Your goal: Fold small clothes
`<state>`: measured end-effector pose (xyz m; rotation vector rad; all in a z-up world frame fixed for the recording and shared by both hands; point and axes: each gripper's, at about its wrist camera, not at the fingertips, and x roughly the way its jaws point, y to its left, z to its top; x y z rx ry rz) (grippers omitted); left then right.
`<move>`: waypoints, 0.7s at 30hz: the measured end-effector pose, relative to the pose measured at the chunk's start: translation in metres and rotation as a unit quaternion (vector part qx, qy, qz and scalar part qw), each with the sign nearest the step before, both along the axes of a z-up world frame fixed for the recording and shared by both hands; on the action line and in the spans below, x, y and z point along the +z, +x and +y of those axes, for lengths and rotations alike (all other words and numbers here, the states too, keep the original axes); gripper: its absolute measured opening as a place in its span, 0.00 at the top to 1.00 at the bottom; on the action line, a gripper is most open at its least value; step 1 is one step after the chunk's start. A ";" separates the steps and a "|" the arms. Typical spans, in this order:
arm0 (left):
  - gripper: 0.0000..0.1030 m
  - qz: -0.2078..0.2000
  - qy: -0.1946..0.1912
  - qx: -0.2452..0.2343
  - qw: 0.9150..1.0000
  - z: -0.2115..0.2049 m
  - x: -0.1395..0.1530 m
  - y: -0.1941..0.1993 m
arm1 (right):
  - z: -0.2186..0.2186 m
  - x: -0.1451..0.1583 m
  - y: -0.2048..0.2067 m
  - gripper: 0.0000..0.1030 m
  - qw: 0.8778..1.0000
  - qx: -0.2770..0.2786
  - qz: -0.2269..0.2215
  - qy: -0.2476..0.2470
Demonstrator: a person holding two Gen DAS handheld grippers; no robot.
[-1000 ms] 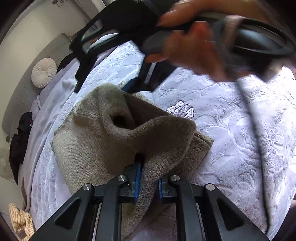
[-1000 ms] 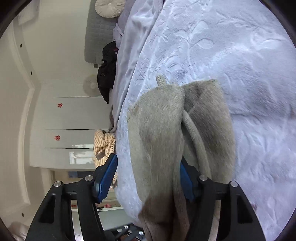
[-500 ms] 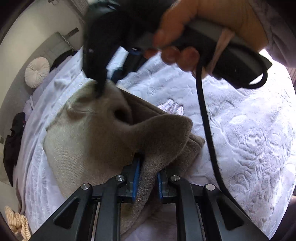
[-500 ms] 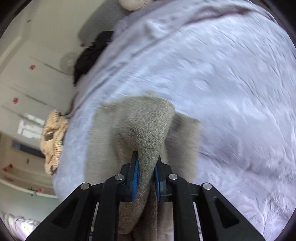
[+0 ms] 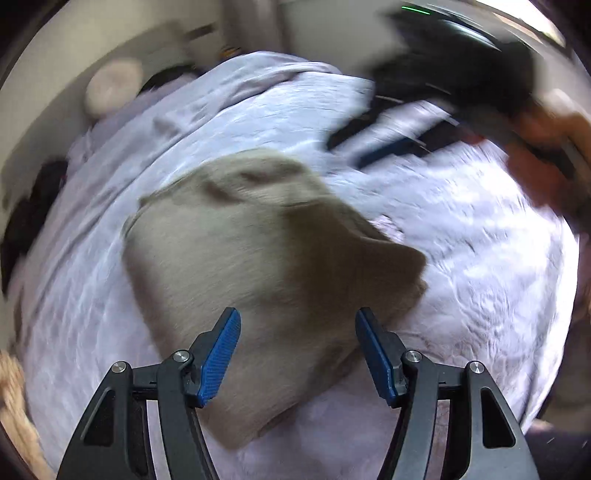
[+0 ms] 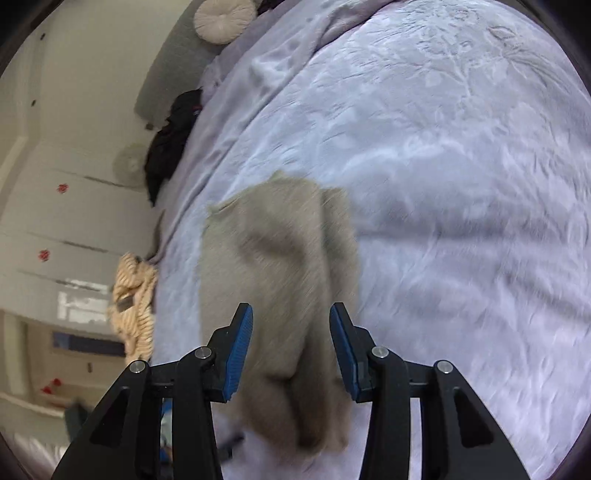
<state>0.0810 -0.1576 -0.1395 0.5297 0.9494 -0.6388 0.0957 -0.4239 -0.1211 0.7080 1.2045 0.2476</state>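
Note:
A small grey-beige knit garment (image 5: 266,258) lies folded over on the pale lilac bedspread (image 5: 480,258). It also shows in the right wrist view (image 6: 280,280). My left gripper (image 5: 297,354) is open and empty, just above the garment's near part. My right gripper (image 6: 291,349) is open and empty, with the garment lying below its fingers. In the left wrist view the right gripper (image 5: 399,144) appears blurred at the upper right, held by a hand, apart from the garment.
A round cushion (image 6: 221,18) and dark clothes (image 6: 173,136) lie at the head of the bed. A cream striped garment (image 6: 133,299) hangs at the bed's left edge. White wardrobe doors (image 6: 55,221) stand beyond it.
Both grippers have opened and let go of the garment, which dropped flat on the bed. Both have pulled back from it. The views are blurred by motion.

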 end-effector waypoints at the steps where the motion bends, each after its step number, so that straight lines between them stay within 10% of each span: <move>1: 0.36 0.011 -0.008 0.020 1.000 0.007 0.001 0.011 | 0.007 0.001 -0.005 0.54 1.000 0.012 0.002 0.009; 6: 0.36 0.085 -0.038 0.146 0.985 0.042 -0.010 0.063 | 0.054 -0.012 -0.013 0.54 0.996 0.079 0.039 -0.028; 9: 0.36 0.112 -0.041 0.193 0.974 0.057 -0.024 0.079 | 0.060 -0.022 -0.016 0.90 0.995 0.060 0.052 -0.054; 14: 0.25 0.169 -0.045 0.222 0.959 0.073 -0.058 0.082 | 0.034 -0.041 -0.044 0.91 0.995 -0.025 0.079 -0.051; 21: 0.25 0.173 -0.027 0.218 0.960 0.070 -0.070 0.071 | 0.017 -0.046 -0.078 0.90 0.993 -0.070 0.091 -0.021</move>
